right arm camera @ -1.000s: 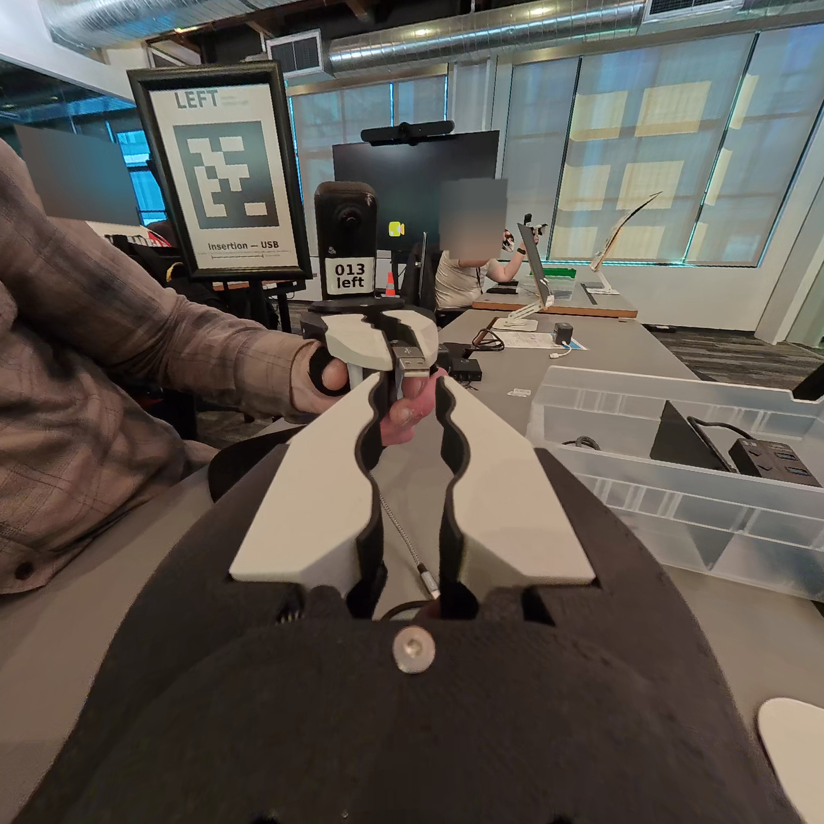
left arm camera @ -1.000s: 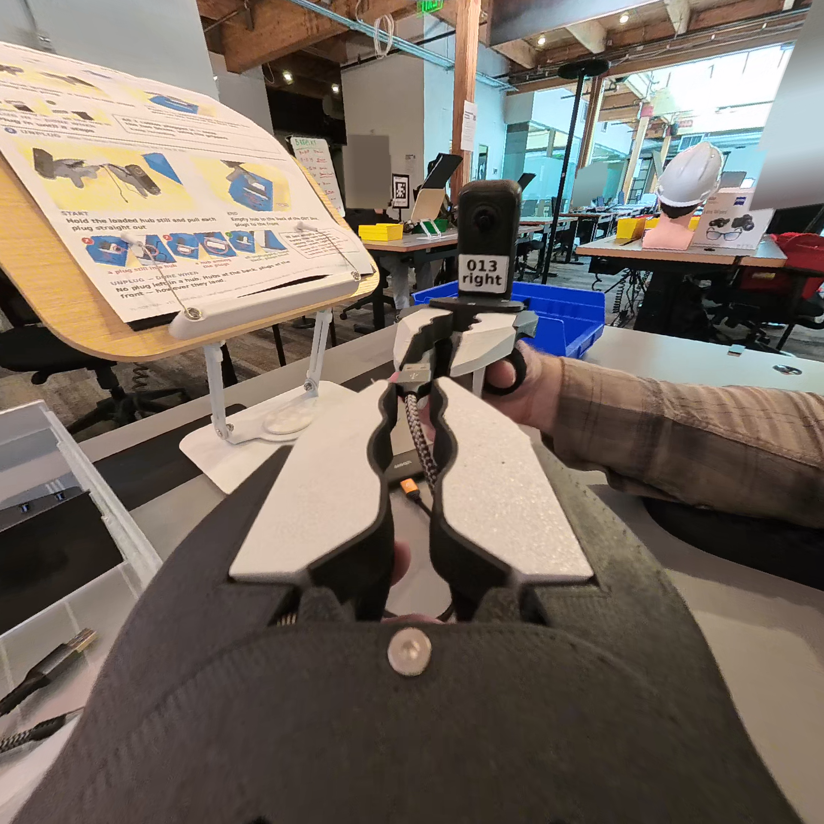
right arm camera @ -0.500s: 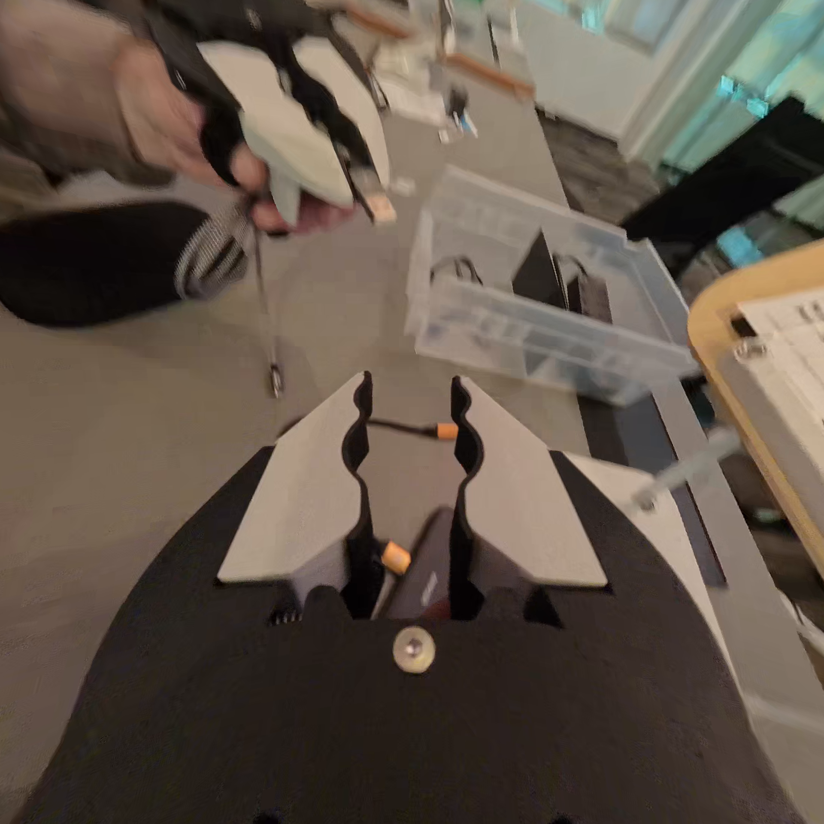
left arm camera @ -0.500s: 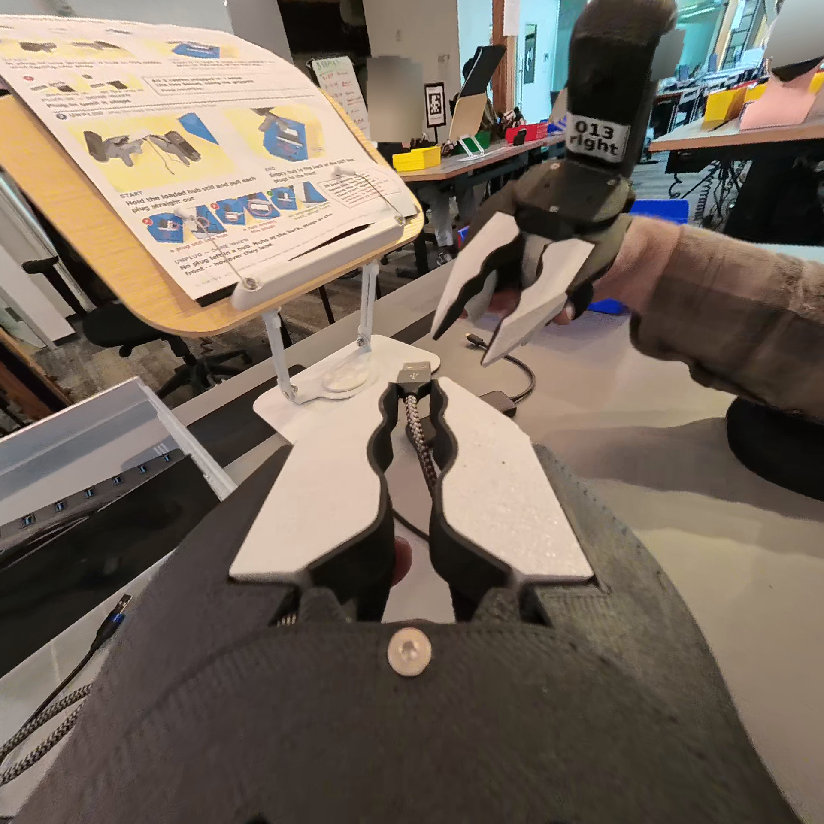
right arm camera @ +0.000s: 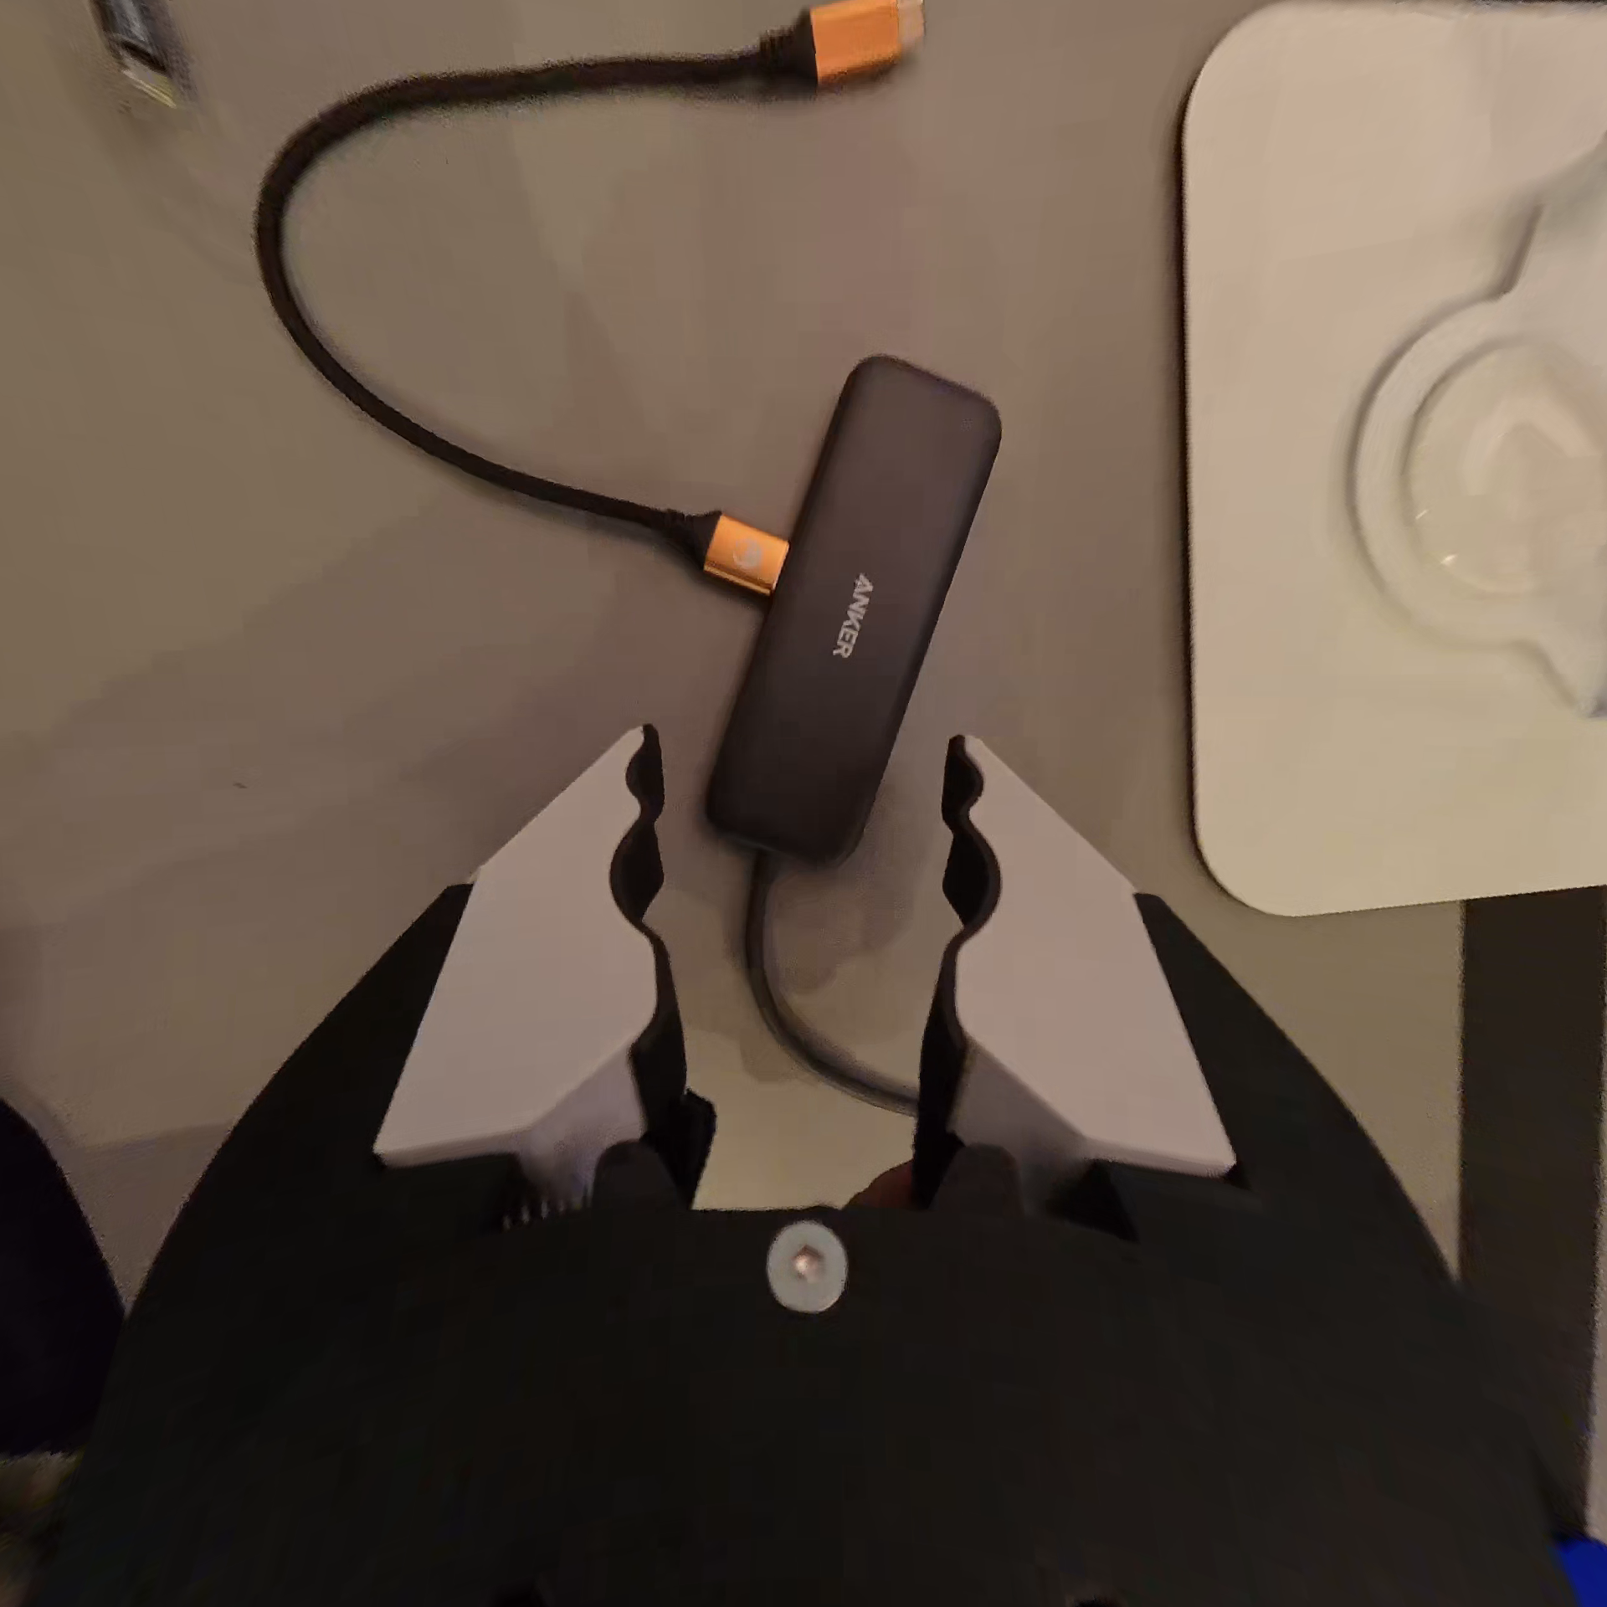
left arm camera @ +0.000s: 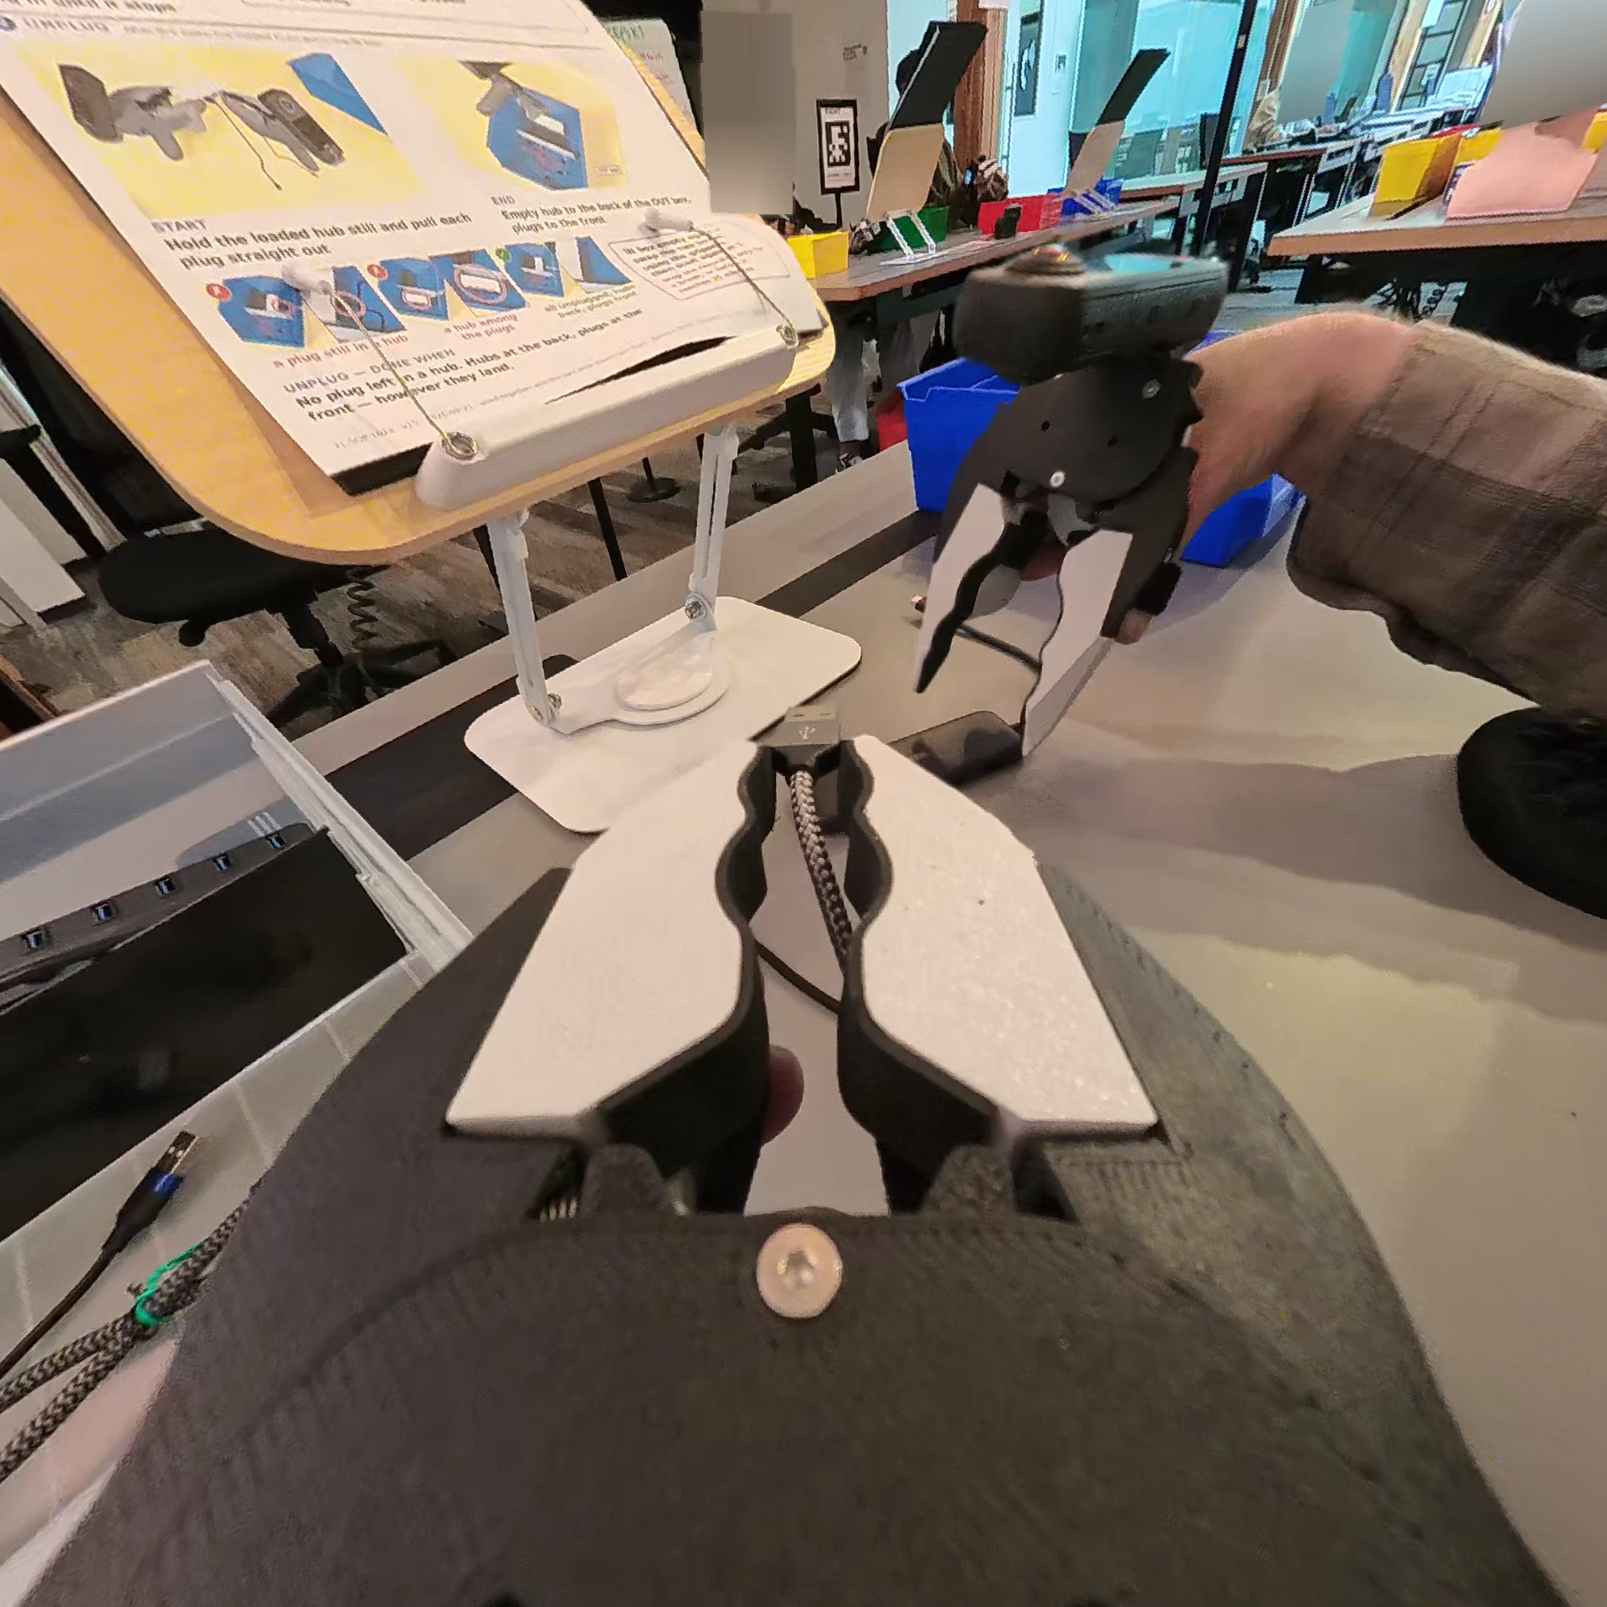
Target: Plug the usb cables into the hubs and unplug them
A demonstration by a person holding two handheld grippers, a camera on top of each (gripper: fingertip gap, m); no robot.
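Note:
My left gripper (left arm camera: 807,755) is shut on a braided USB cable (left arm camera: 822,878), and its silver plug (left arm camera: 810,726) sticks out past the fingertips. My right gripper (right arm camera: 802,743) is open and empty. It points straight down over the near end of a black hub (right arm camera: 856,600) lying on the grey table. An orange-tipped braided cable (right arm camera: 748,565) is plugged into the hub's left side, and its other orange end (right arm camera: 856,39) lies free. In the left wrist view the right gripper (left arm camera: 978,717) hovers just above the hub (left arm camera: 956,748), right of my plug.
A white stand base (right arm camera: 1391,435) lies right of the hub and carries an instruction board (left arm camera: 365,261). A clear bin (left arm camera: 261,783) at the left holds a large black hub (left arm camera: 174,956). Loose cables (left arm camera: 148,1191) lie beside it. A blue bin (left arm camera: 948,417) stands behind. The grippers' ends are close to 20 cm from one another.
My right gripper has swung down from level to point straight at the hub and has opened wider. My left gripper has kept its hold on the plug and shifted slightly.

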